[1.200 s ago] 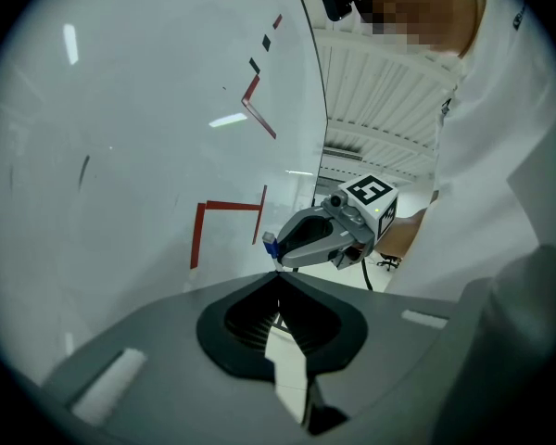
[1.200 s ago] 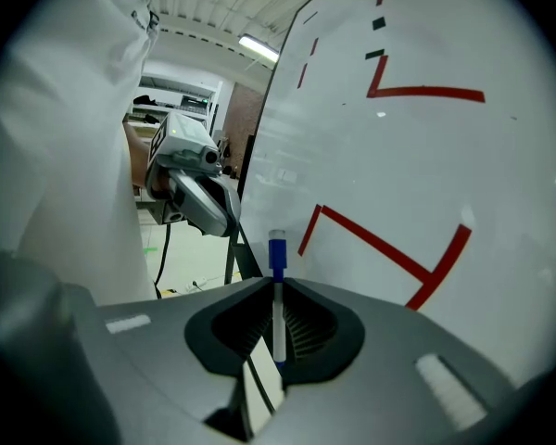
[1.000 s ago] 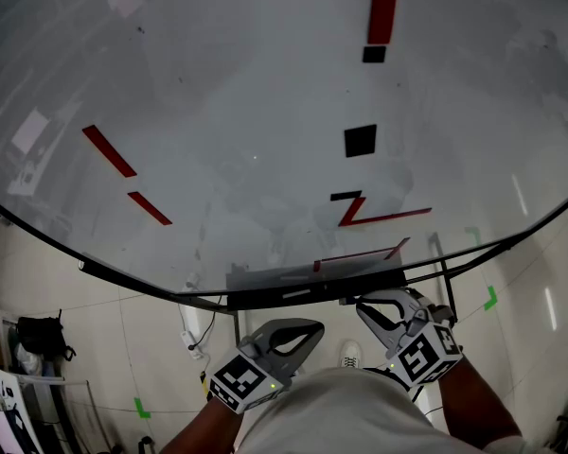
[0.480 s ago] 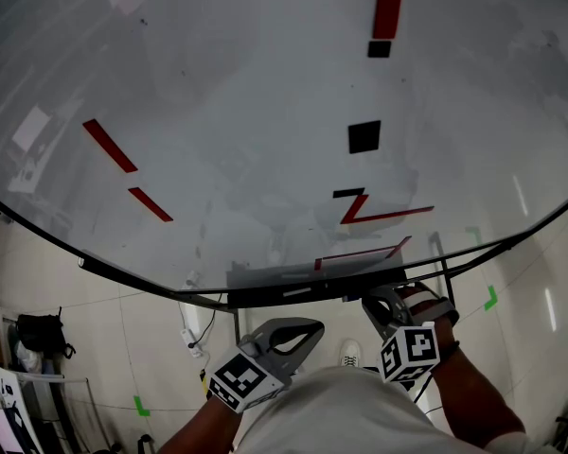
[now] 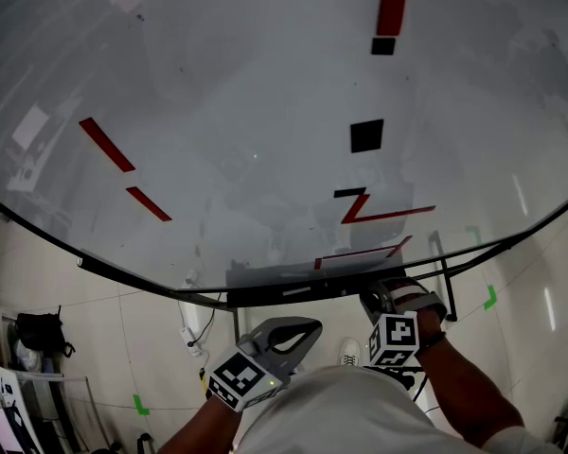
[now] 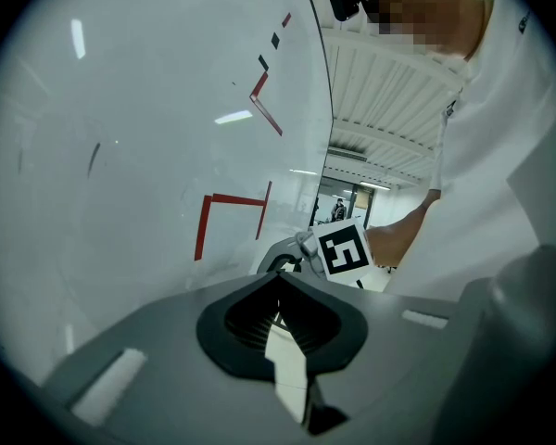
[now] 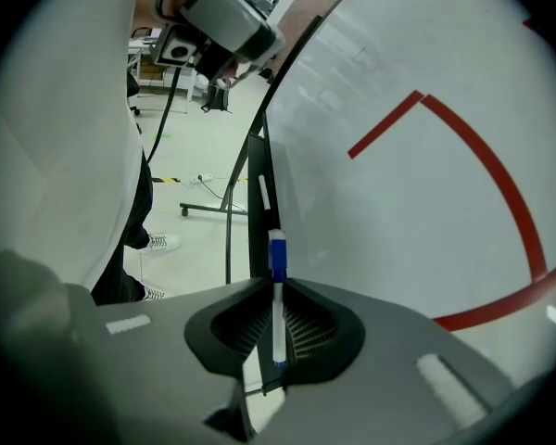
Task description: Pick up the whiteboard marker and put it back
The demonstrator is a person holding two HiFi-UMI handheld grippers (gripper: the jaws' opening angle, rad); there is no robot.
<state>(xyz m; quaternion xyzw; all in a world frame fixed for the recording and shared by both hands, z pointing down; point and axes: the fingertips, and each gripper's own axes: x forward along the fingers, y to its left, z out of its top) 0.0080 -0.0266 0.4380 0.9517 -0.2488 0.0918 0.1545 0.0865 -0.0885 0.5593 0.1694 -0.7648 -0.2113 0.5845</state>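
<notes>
The right gripper (image 5: 379, 301) is rolling over and dipping toward the tray (image 7: 257, 170) along the whiteboard's (image 5: 265, 112) bottom edge, which I judge is lining up the whiteboard marker (image 7: 278, 304) it is pinching for its return. The marker's long axis is running along the jaws and the tray, blue cap (image 7: 277, 252) leading. The left gripper (image 6: 279, 279) is hanging pressed together, holding nothing.

Whiteboard (image 5: 218, 93) with red strokes (image 5: 105, 144) and black squares (image 5: 366, 135), left tongs (image 5: 308, 326) and right tongs (image 5: 379, 298) just below its tray (image 5: 284, 292)
</notes>
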